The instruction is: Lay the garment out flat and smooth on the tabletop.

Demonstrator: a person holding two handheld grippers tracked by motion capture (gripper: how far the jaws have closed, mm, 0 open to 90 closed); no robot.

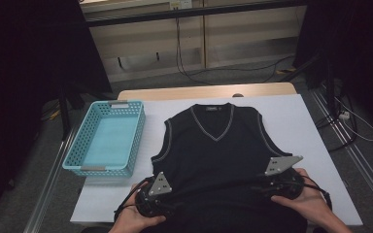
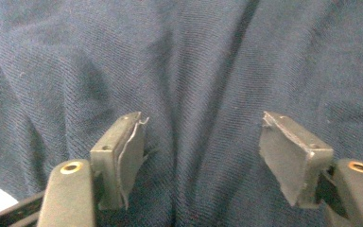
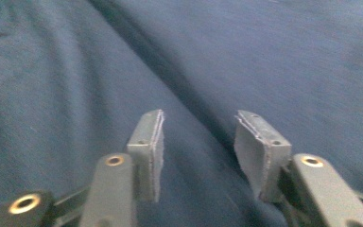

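A dark navy sleeveless V-neck sweater (image 1: 213,145) with grey trim lies flat on the white table top (image 1: 296,121), neck away from me. My left gripper (image 1: 156,194) sits over its lower left hem, held by a hand. In the left gripper view the left gripper (image 2: 201,156) is open, knit fabric (image 2: 194,71) right below and nothing between the pads. My right gripper (image 1: 284,179) is at the lower right hem. In the right gripper view the right gripper (image 3: 198,151) stands open over a fold of the fabric (image 3: 283,61).
A light blue plastic basket (image 1: 108,138) stands at the table's left edge, beside the sweater. Bare white table surface lies to the right of the sweater. Beyond the far edge are a floor with cables (image 1: 184,68) and dark stands.
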